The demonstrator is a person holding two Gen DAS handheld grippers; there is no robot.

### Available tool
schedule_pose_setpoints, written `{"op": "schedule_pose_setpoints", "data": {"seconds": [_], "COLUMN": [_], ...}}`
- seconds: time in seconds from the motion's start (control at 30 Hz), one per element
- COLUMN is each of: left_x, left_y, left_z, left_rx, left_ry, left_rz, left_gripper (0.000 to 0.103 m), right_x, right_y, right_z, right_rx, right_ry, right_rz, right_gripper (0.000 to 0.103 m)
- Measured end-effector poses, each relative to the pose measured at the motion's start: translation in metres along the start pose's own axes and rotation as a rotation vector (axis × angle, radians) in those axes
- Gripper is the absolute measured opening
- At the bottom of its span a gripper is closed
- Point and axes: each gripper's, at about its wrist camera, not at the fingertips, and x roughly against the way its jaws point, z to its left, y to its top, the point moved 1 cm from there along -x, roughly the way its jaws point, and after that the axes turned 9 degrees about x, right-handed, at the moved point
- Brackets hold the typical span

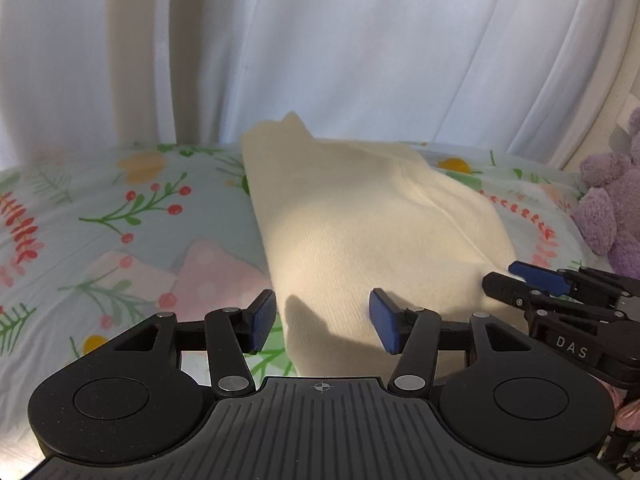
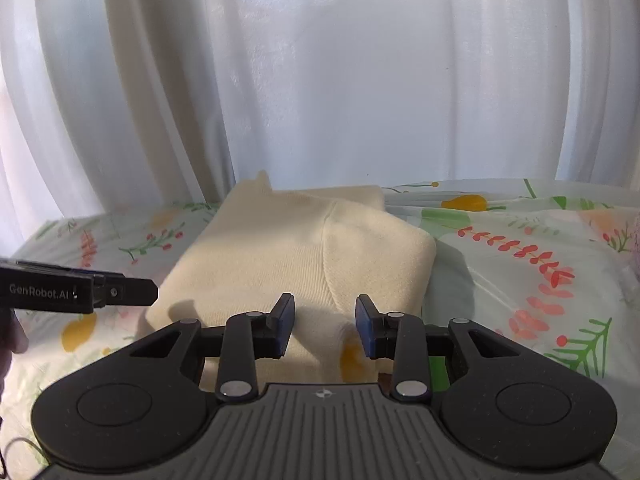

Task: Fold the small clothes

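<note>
Cream ribbed-knit garment (image 1: 360, 224) lies folded into a thick, rounded-edge block at frame centre in both views, on a bed (image 1: 80, 208) with a smooth floral-print sheet. Left gripper (image 1: 322, 322): blue ridged fingers (image 1: 262, 322) released, apart over the garment's near edge, nothing clamped. Right gripper (image 2: 325, 326): fingers spread, grasping nothing, garment below them. White pleated curtain (image 2: 320, 80) behind. Fuzzy purple plush toy (image 1: 612, 200) at right edge.
</note>
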Motion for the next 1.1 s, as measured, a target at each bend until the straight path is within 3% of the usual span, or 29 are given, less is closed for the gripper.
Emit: {"op": "schedule_pose_setpoints", "data": {"seconds": [0.03, 0.1, 0.2, 0.27, 0.33, 0.4, 0.47, 0.53, 0.7, 0.87, 1.03, 1.1], "left_x": [-0.006, -0.009, -0.004, -0.001, -0.007, -0.019, -0.032, -0.046, -0.071, -0.079, -0.082, -0.083], "left_y": [-0.004, -0.008, -0.004, 0.004, 0.014, 0.023, 0.03, 0.036, 0.044, 0.047, 0.048, 0.047], "left_z": [0.005, 0.018, 0.043, 0.063, 0.08, 0.09, 0.091, 0.084, 0.079, 0.085, 0.082, 0.082], "left_rx": [0.019, 0.053, 0.123, 0.211, 0.298, 0.368, 0.413, 0.402, 0.405, 0.476, 0.468, 0.481], "left_ry": [-0.02, -0.048, -0.119, -0.167, -0.209, -0.3, -0.359, -0.401, -0.422, -0.46, -0.427, -0.418], "left_rz": [0.022, 0.038, 0.072, 0.082, 0.092, 0.132, 0.161, 0.19, 0.237, 0.256, 0.244, 0.243], "left_gripper": [0.062, 0.076, 0.076, 0.075, 0.072, 0.072, 0.072, 0.072, 0.073, 0.073, 0.059, 0.052], "right_x": [-0.003, 0.001, 0.012, 0.018, 0.01, -0.007, -0.024, -0.044, -0.075, -0.092, -0.098, -0.098], "right_y": [-0.008, -0.02, -0.024, -0.026, -0.026, -0.026, -0.024, -0.023, -0.018, -0.013, -0.013, -0.011], "right_z": [-0.003, -0.016, -0.045, -0.067, -0.089, -0.107, -0.122, -0.133, -0.138, -0.135, -0.132, -0.127], "right_rx": [0.008, -0.015, -0.141, -0.274, -0.4, -0.517, -0.6, -0.679, -0.718, -0.737, -0.742, -0.704], "right_ry": [-0.011, 0.001, 0.027, 0.067, 0.163, 0.27, 0.321, 0.386, 0.484, 0.552, 0.577, 0.541], "right_rz": [-0.001, -0.02, 0.0, -0.019, -0.007, 0.004, -0.002, 0.017, 0.06, 0.082, 0.079, 0.083], "right_gripper": [0.033, 0.034, 0.041, 0.061, 0.066, 0.066, 0.066, 0.06, 0.052, 0.053, 0.053, 0.041]}}
